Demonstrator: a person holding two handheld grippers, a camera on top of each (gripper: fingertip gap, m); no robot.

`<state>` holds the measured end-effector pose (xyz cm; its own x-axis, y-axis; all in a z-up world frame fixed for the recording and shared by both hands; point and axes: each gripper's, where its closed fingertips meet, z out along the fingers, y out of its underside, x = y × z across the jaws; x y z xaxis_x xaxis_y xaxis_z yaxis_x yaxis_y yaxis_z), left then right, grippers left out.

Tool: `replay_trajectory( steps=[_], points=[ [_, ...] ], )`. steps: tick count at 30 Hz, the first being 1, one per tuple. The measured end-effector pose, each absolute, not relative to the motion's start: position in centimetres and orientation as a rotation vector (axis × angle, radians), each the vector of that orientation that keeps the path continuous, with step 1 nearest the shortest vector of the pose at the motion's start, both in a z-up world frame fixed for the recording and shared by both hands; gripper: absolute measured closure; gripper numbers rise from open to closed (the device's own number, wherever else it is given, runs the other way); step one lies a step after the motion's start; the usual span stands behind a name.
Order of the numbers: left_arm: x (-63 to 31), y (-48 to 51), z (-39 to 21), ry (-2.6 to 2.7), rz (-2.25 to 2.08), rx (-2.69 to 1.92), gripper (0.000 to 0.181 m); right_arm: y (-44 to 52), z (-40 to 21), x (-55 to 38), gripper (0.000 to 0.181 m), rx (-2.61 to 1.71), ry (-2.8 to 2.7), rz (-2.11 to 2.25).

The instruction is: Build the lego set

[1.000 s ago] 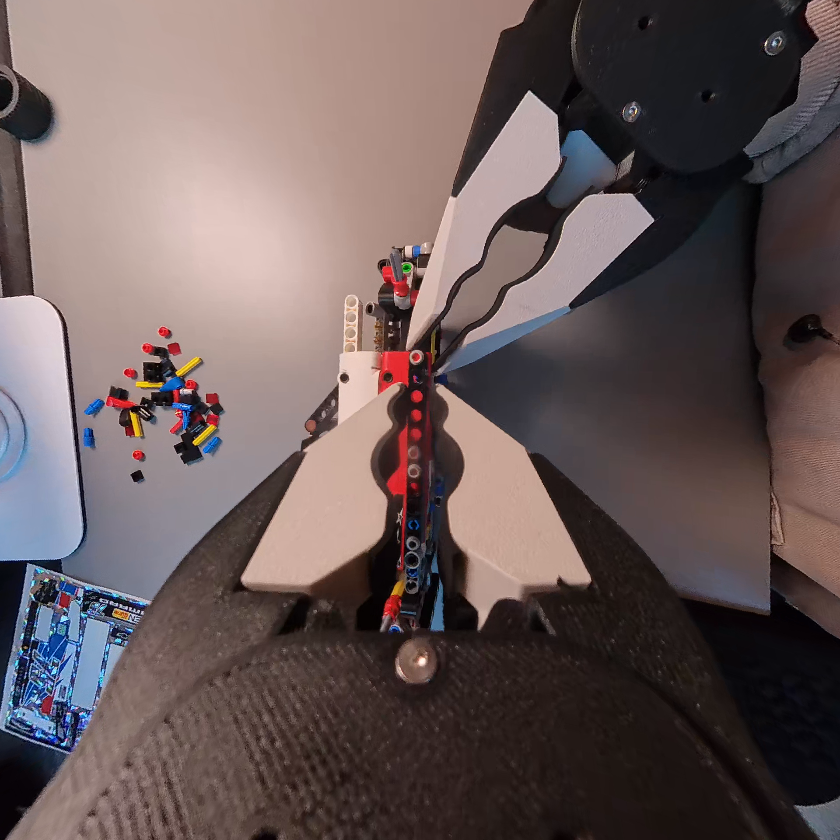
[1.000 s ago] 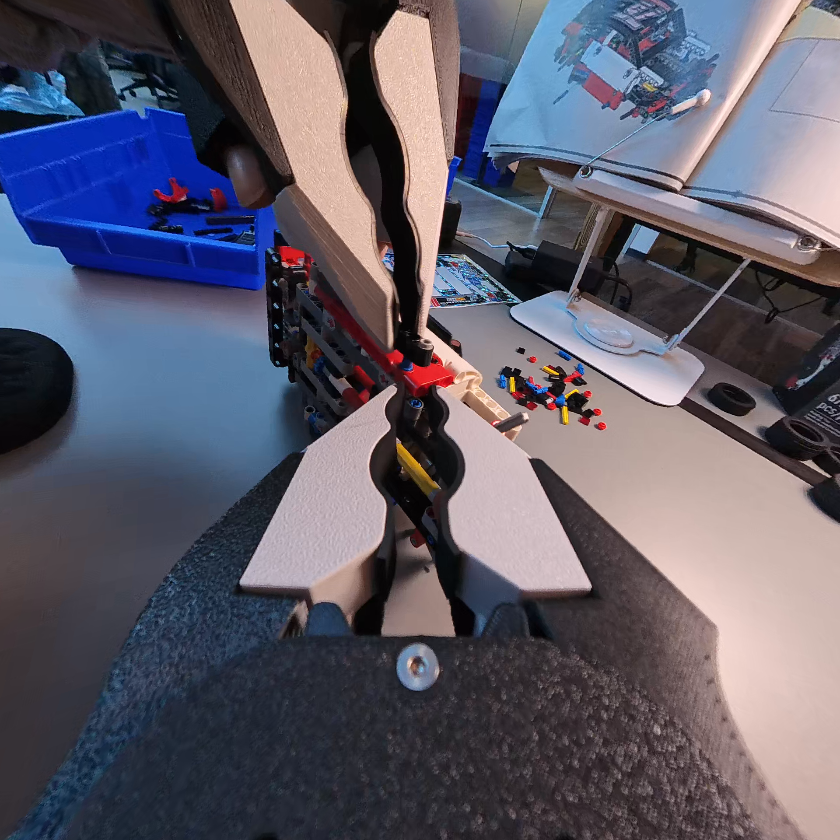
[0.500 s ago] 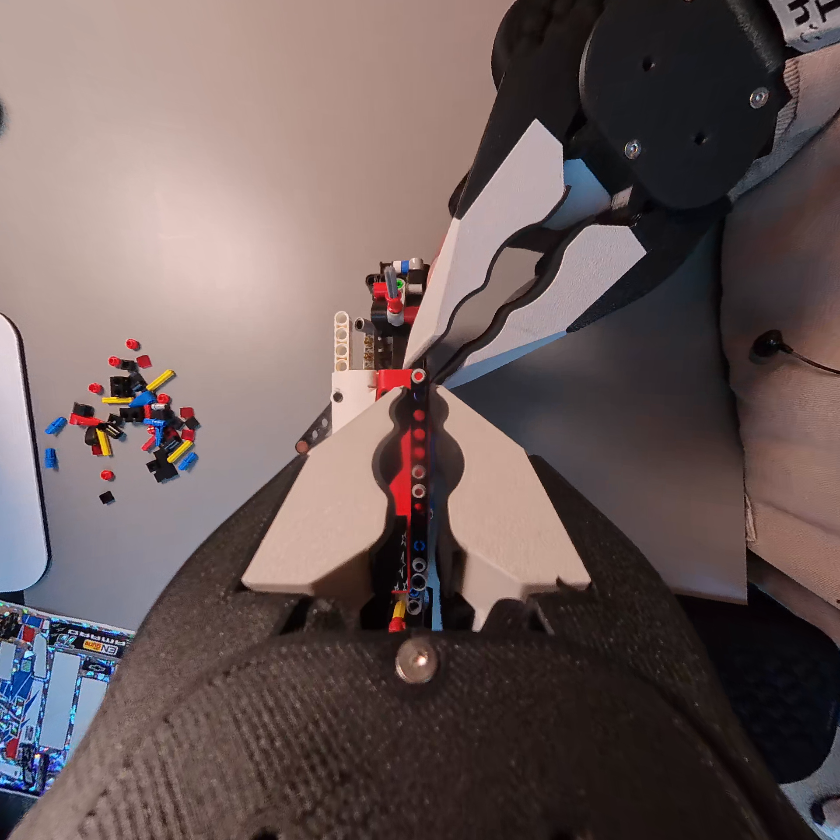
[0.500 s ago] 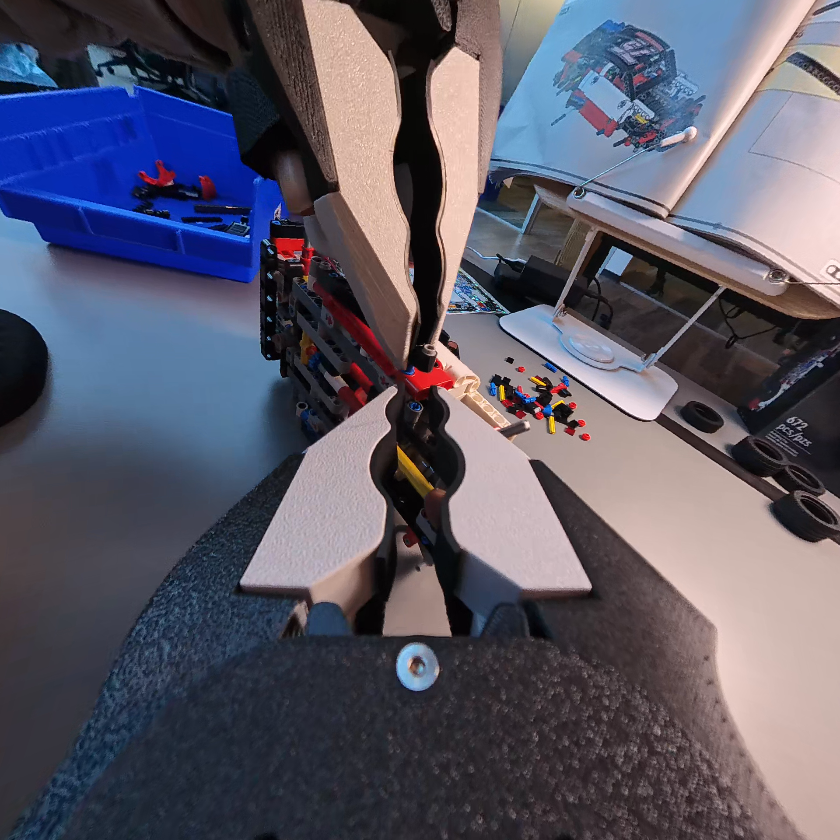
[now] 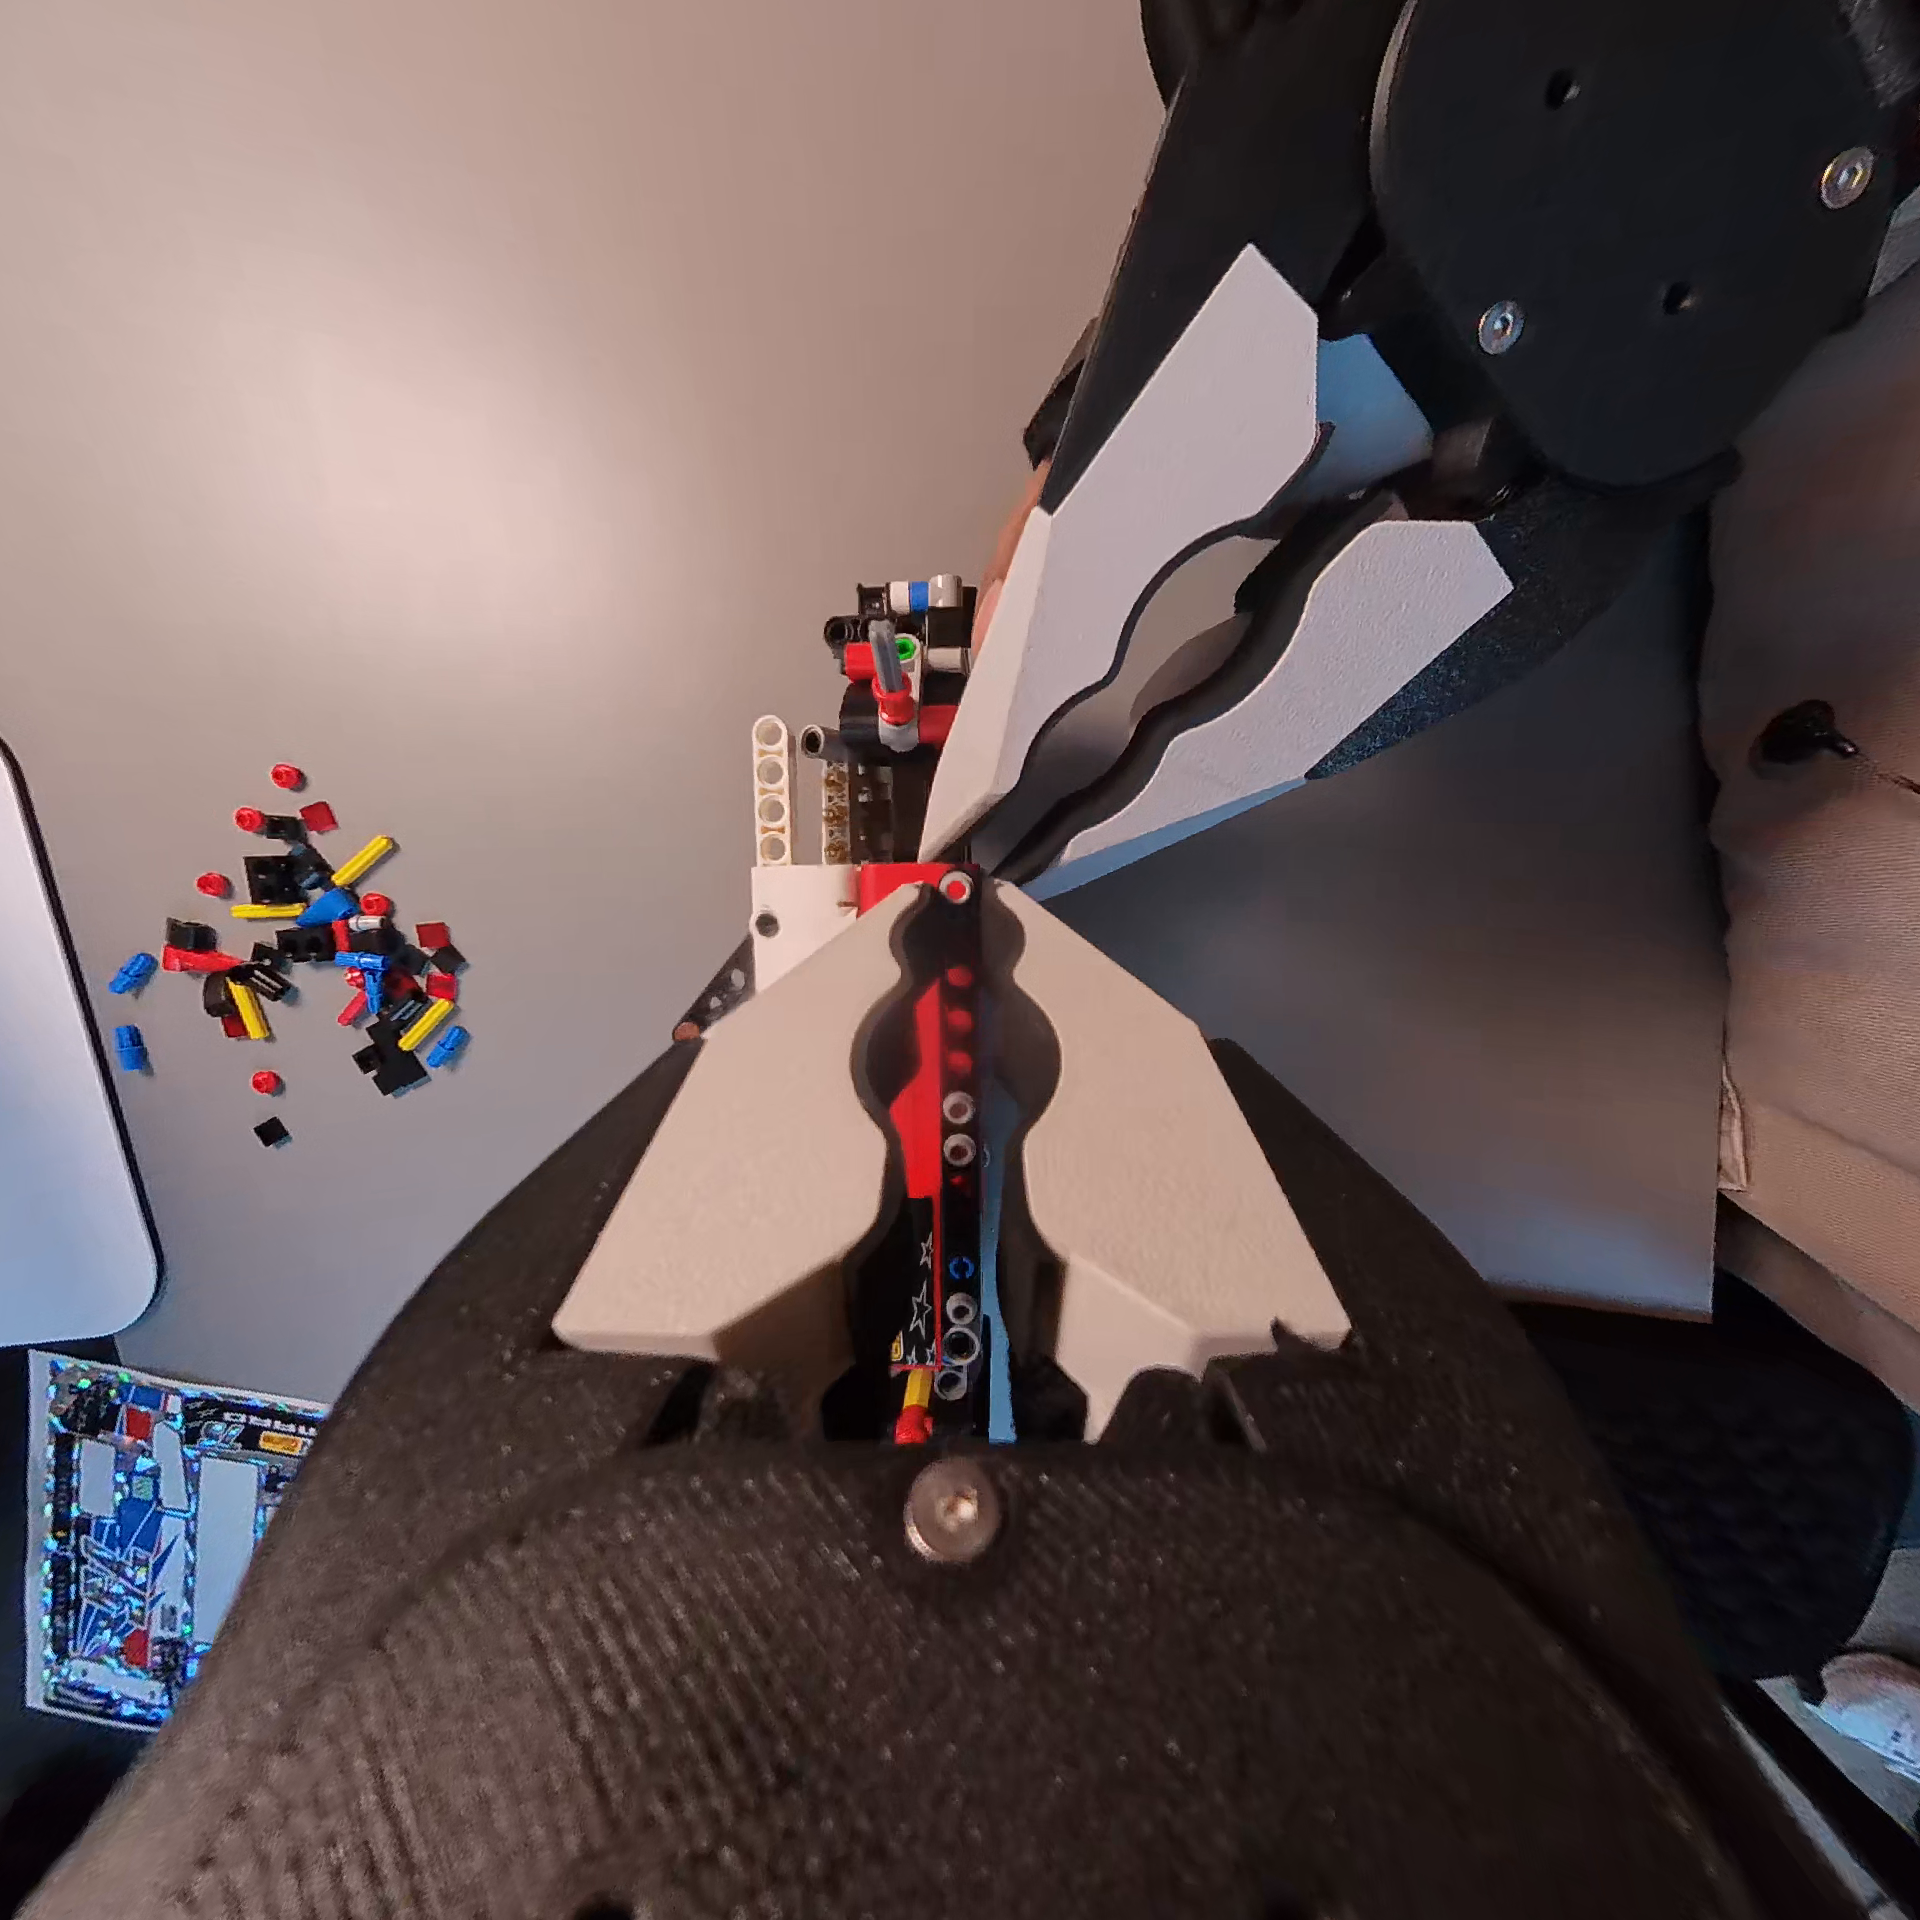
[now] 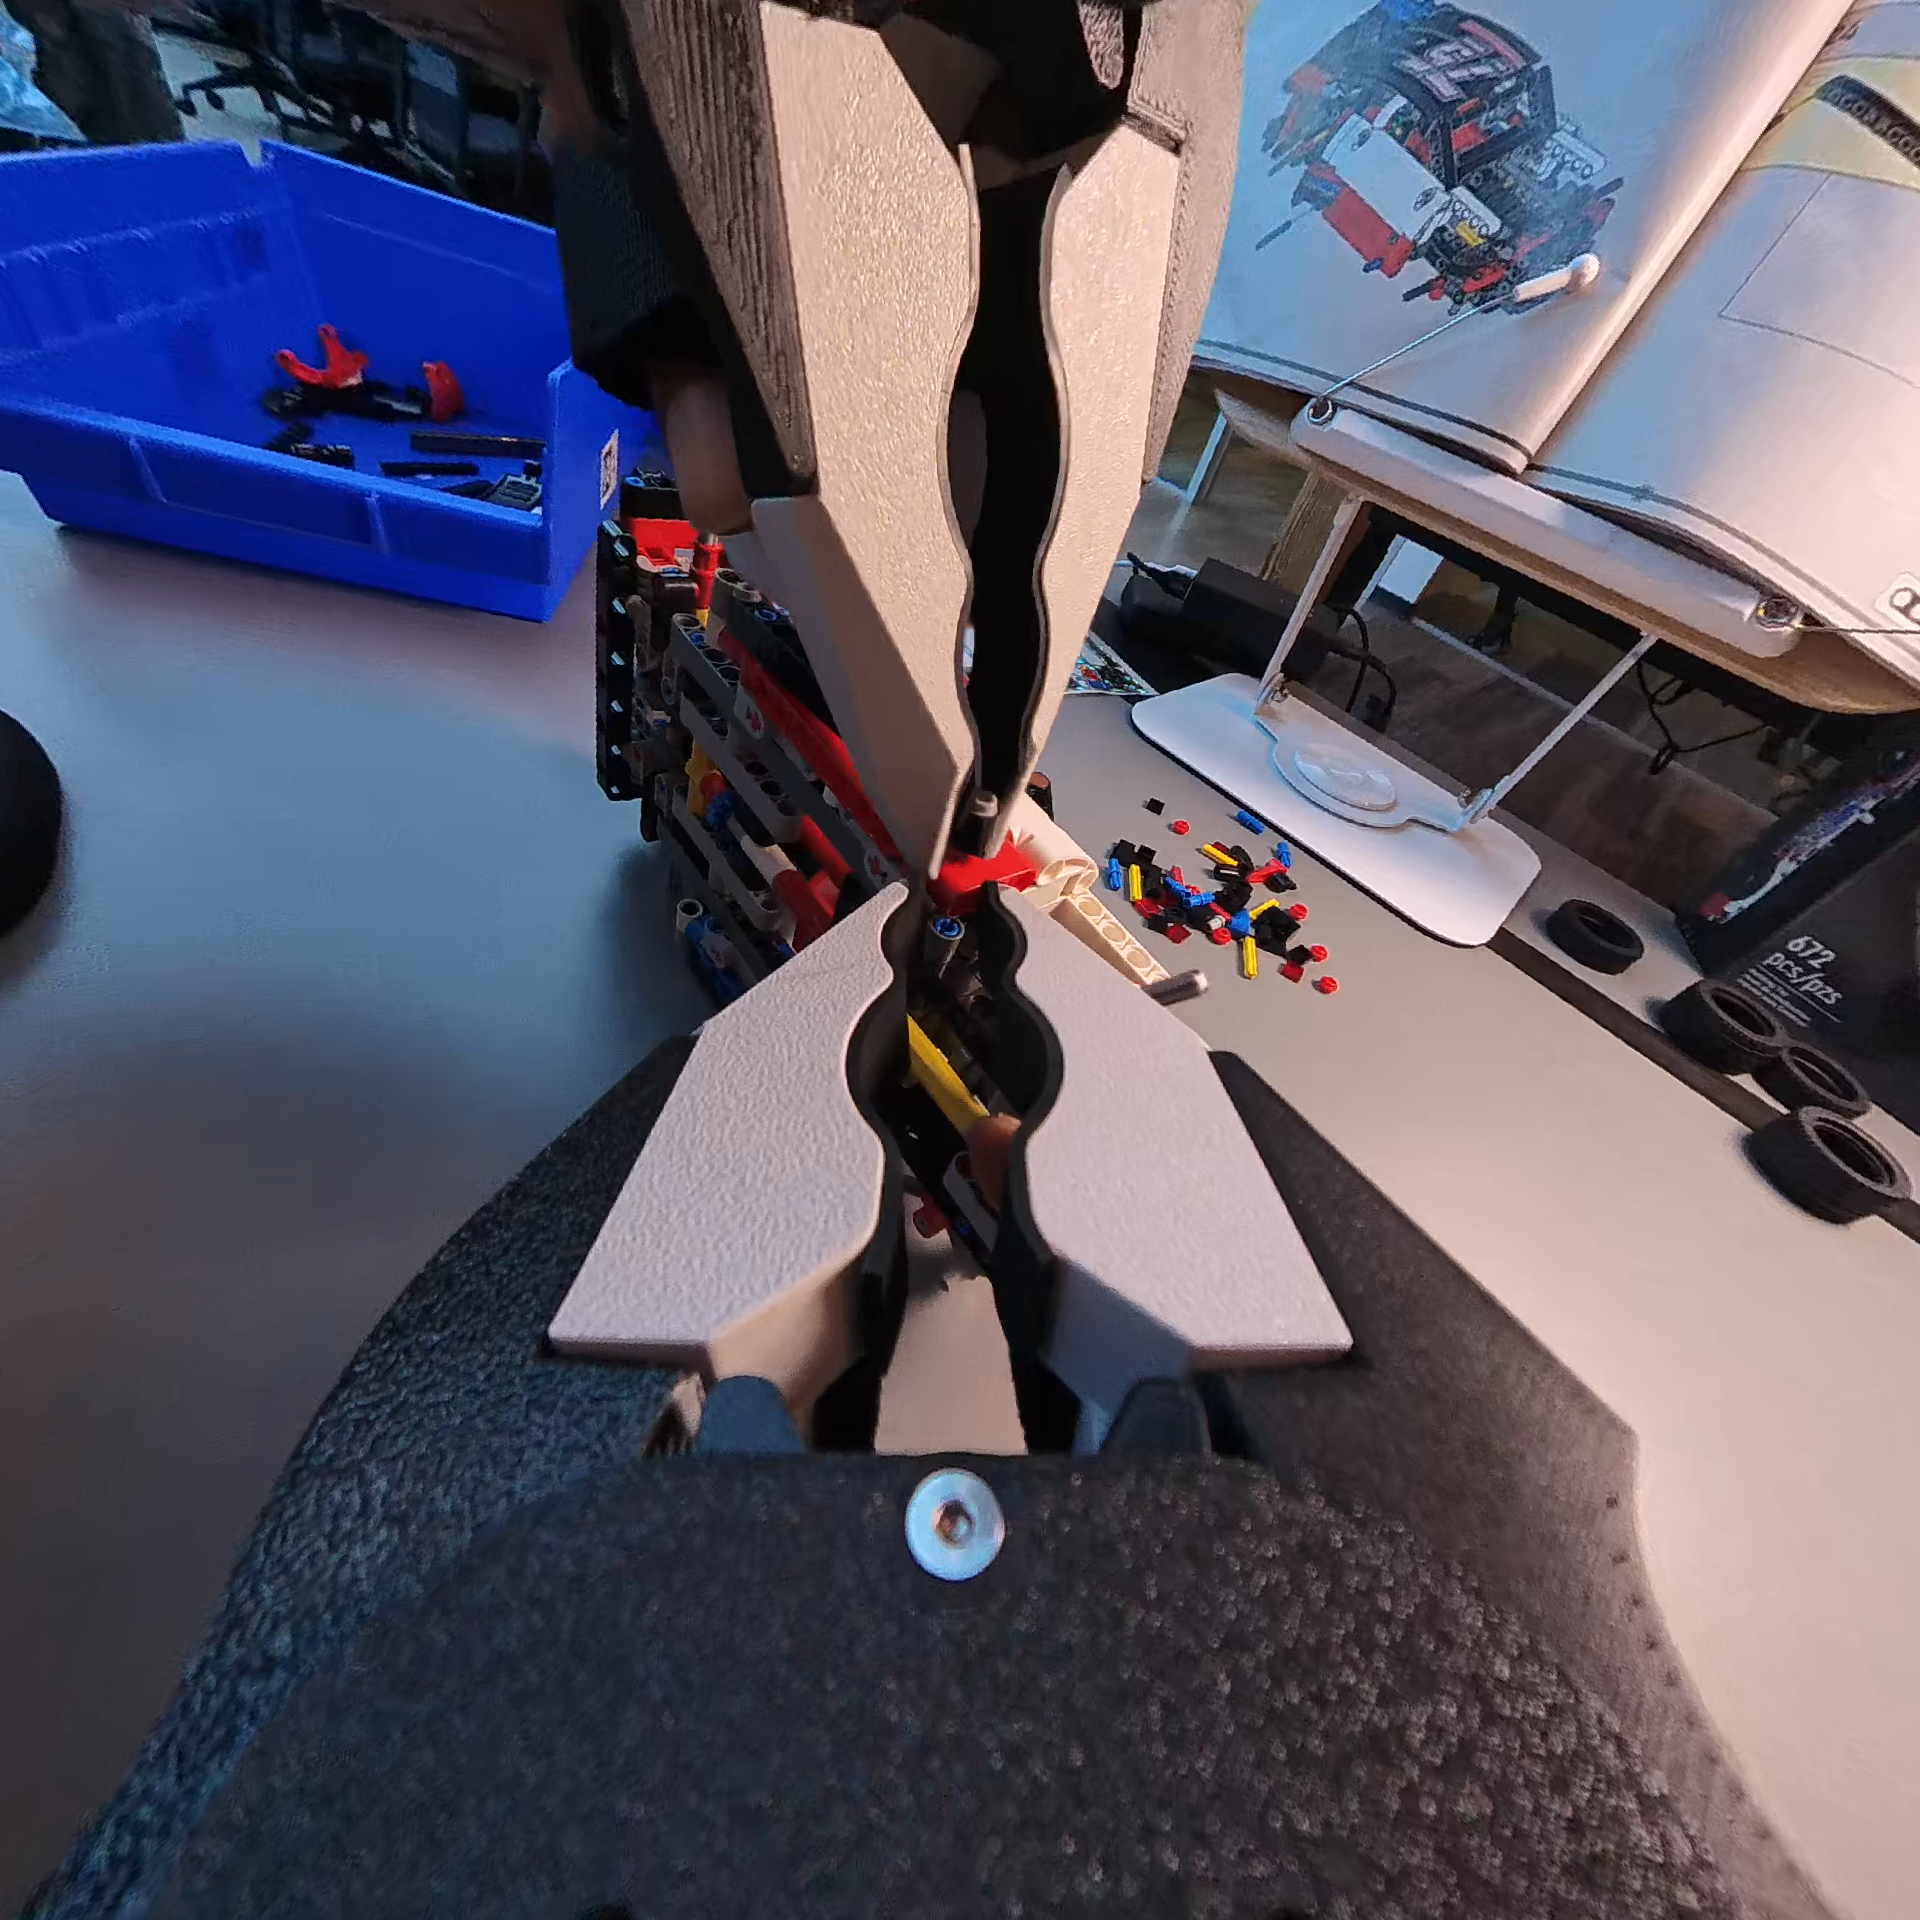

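The part-built lego model (image 5: 883, 707) of red, black, grey and white beams stands on edge on the grey table. My left gripper (image 5: 956, 891) comes down from above and is shut on its top red and black beam (image 5: 951, 1091). In the right wrist view the model (image 6: 748, 748) stands behind my right gripper (image 6: 948, 909), which is shut on the model's near end by a blue pin (image 6: 940, 928). The left gripper (image 6: 961, 831) meets it tip to tip from above. The right gripper (image 5: 977, 862) enters the left wrist view from the upper right.
A pile of small loose pieces (image 5: 301, 956) lies left of the model, also in the right wrist view (image 6: 1216, 904). A sticker sheet (image 5: 135, 1538), a white book stand (image 6: 1351, 810) with the instruction book (image 6: 1558, 208), a blue bin (image 6: 260, 416) and black tyres (image 6: 1766, 1060) surround it.
Both grippers have kept their hold on the model. The left wrist view has shifted slightly to the right, and the right wrist view has tilted and moved a little closer.
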<state>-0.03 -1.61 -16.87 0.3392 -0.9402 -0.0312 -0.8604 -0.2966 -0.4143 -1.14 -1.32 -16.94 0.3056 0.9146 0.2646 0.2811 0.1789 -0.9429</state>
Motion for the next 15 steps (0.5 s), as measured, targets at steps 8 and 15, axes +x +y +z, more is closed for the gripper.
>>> replay_trajectory(
  steps=[8,15],
  points=[
    [-4.2,-1.0,-11.7,1.327,-0.338,-2.071,0.119,-1.9,-16.7,-1.5,0.175,-1.294,-1.247,0.691],
    [-11.6,-5.4,-16.2,0.941,-0.478,-1.994,0.085,-2.5,-16.8,-0.6,0.175,-1.261,-1.26,0.733]
  ],
)
